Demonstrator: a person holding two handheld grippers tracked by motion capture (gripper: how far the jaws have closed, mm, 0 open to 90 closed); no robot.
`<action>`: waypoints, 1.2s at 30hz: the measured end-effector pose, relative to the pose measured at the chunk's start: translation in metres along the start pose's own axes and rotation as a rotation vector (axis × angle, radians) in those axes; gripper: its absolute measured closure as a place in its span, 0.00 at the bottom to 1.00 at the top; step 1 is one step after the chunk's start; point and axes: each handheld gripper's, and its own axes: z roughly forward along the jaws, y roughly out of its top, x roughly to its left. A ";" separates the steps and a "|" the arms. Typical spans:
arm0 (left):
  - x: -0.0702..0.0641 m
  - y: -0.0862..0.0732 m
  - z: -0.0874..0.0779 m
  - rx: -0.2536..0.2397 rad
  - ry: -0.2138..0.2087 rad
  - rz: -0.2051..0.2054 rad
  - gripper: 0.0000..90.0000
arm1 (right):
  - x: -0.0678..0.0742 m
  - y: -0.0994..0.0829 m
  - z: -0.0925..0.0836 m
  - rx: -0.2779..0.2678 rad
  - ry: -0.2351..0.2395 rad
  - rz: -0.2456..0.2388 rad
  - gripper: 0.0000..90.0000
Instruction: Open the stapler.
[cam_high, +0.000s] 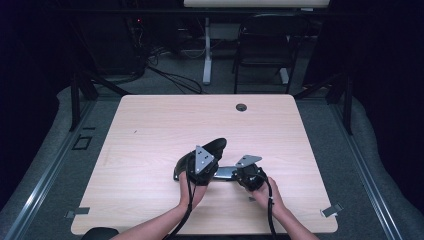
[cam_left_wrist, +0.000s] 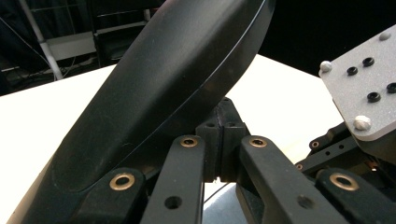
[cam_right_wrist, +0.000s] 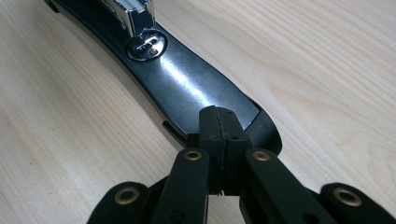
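The right claw (cam_right_wrist: 219, 135), jaws together, rests its tip on the front end of the stapler base (cam_right_wrist: 187, 93), which runs away from it along the counter (cam_high: 150, 125). The left claw (cam_left_wrist: 219, 140), also closed, sits under the raised stapler top (cam_left_wrist: 177, 79), probably propping it open.

Stapler (cam_right_wrist: 187, 88): base glossy black, smooth, plastic-looking, with a bright reflection just ahead of the right gripper (cam_right_wrist: 219, 126); anvil (cam_right_wrist: 146, 45) and magazine polished metal. Lid (cam_left_wrist: 177, 79) above the left gripper (cam_left_wrist: 220, 135): smooth black, satin sheen. Both grippers: matt black, brass-coloured eyelets. Plate (cam_left_wrist: 369, 88): matt grey, grainy metal. Table (cam_high: 150, 125): pale wood-grain, matt.
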 end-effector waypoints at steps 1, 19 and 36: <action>0.000 0.000 0.000 -0.002 0.001 -0.001 1.00 | 0.000 0.000 0.000 0.002 0.001 0.002 1.00; 0.008 0.006 -0.010 -0.022 0.017 -0.031 1.00 | 0.000 0.000 0.000 -0.004 0.006 0.012 1.00; 0.017 0.013 -0.021 -0.047 0.014 -0.077 1.00 | 0.000 0.000 0.000 0.000 0.001 0.011 1.00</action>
